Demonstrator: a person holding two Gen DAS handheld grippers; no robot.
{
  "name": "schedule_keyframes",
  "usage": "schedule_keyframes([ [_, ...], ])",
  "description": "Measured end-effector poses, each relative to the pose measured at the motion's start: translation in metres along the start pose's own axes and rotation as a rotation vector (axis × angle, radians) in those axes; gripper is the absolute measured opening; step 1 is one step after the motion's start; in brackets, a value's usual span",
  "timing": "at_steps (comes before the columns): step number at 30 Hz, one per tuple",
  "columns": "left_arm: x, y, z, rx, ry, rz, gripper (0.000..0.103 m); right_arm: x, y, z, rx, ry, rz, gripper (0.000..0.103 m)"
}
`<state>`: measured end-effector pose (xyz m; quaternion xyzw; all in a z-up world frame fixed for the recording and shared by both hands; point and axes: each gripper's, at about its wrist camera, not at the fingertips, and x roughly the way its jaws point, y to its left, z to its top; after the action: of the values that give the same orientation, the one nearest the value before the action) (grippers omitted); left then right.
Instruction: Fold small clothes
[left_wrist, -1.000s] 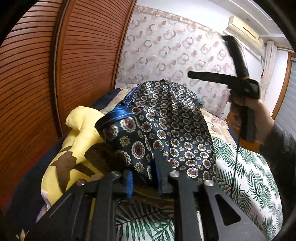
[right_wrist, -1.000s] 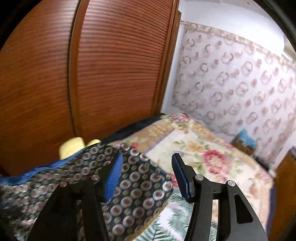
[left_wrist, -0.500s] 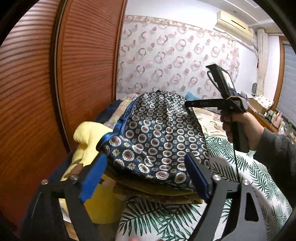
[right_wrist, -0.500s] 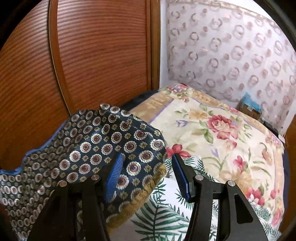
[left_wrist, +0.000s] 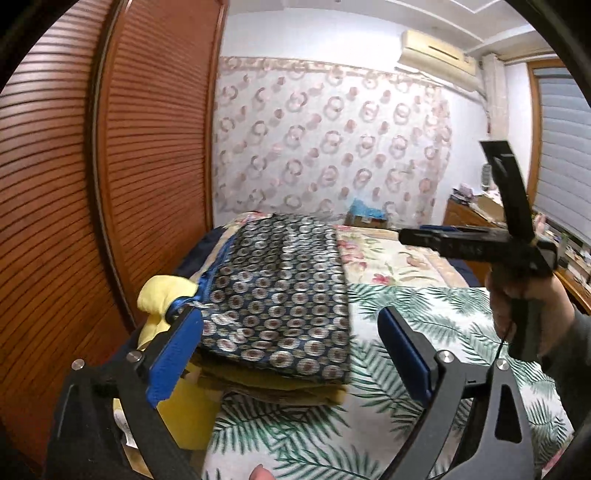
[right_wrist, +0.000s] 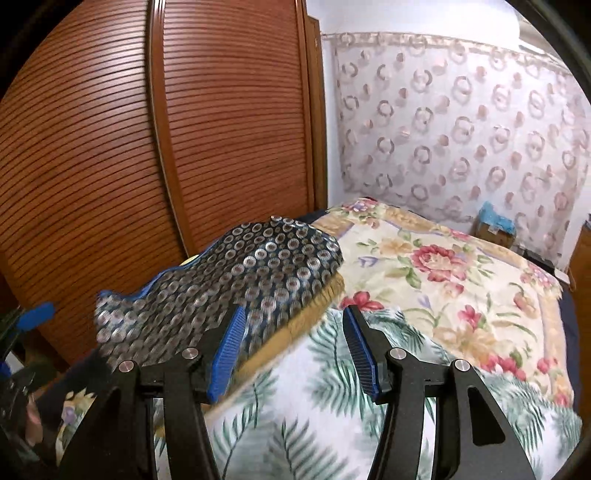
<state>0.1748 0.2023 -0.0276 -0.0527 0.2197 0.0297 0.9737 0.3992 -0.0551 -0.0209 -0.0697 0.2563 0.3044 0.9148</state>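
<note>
Neatly folded, a navy garment with a medallion print (left_wrist: 280, 295) lies flat on top of a stack of mustard-coloured cloth (left_wrist: 280, 387), at the left edge of a palm-leaf bedspread (left_wrist: 424, 317) beside a yellow plush toy (left_wrist: 162, 295). It seems set there as a finished piece. The left gripper (left_wrist: 291, 354) hovers just in front of it, blue fingers spread wide, holding nothing. The right gripper (right_wrist: 291, 343) hangs to the side, fingers also apart and empty; motion blur makes its nearness uncertain.
</note>
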Motion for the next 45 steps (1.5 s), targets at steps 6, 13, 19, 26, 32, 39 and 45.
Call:
schedule_keyframes([
  [6, -0.017, -0.028, 0.002, 0.030, -0.004, -0.047, 0.096, -0.079, 0.006, -0.029, 0.045, -0.041, -0.060, 0.066],
  [13, -0.035, -0.068, -0.003, 0.085, 0.012, -0.096, 0.096, -0.156, 0.015, -0.068, 0.089, -0.080, -0.176, 0.076],
  [19, -0.047, -0.097, -0.007, 0.106, 0.015, -0.119, 0.096, -0.210, 0.027, -0.100, 0.127, -0.111, -0.245, 0.076],
  [26, -0.060, -0.124, -0.010, 0.113, 0.012, -0.187, 0.096, -0.270, 0.048, -0.124, 0.169, -0.129, -0.325, 0.076],
  [32, -0.074, -0.145, -0.007, 0.134, 0.003, -0.200, 0.096, -0.306, 0.072, -0.131, 0.199, -0.174, -0.390, 0.076],
  [39, -0.090, -0.158, 0.000, 0.151, -0.026, -0.204, 0.096, -0.324, 0.098, -0.145, 0.216, -0.203, -0.430, 0.076],
  [45, -0.091, -0.160, 0.001, 0.152, -0.025, -0.203, 0.096, -0.321, 0.105, -0.152, 0.220, -0.205, -0.438, 0.076],
])
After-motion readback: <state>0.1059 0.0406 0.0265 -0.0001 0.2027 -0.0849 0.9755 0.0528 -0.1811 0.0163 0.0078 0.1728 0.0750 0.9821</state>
